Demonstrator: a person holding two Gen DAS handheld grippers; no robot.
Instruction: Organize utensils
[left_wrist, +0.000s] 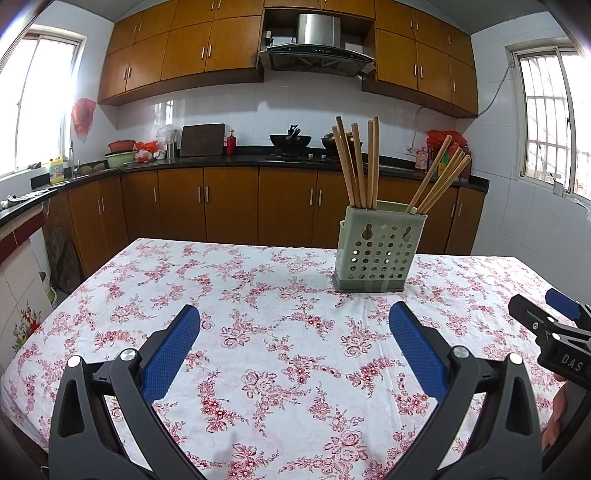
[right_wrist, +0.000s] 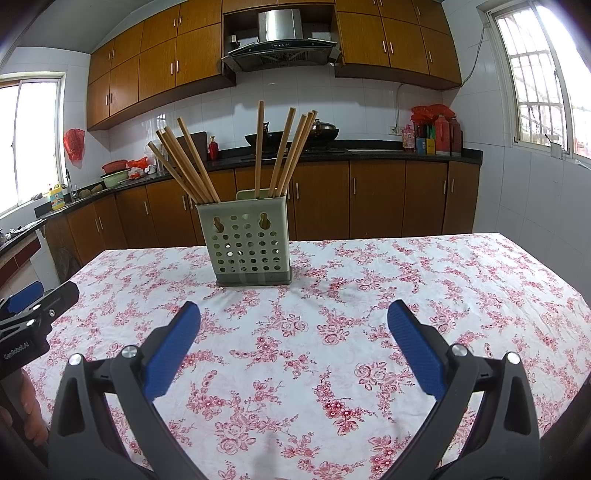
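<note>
A pale green perforated utensil holder (left_wrist: 380, 251) stands on the floral tablecloth (left_wrist: 258, 295), far right of centre in the left wrist view and left of centre in the right wrist view (right_wrist: 249, 243). Several wooden chopsticks (left_wrist: 356, 166) stand in it in two fanned groups; they also show in the right wrist view (right_wrist: 284, 151). My left gripper (left_wrist: 294, 321) is open and empty above the cloth, short of the holder. My right gripper (right_wrist: 293, 321) is open and empty, also short of the holder. Each gripper shows at the edge of the other's view.
The table (right_wrist: 480, 280) ends at its far edge just behind the holder. Beyond it run brown kitchen cabinets and a dark counter (left_wrist: 221, 160) with woks, bowls and bottles. Windows are at both sides.
</note>
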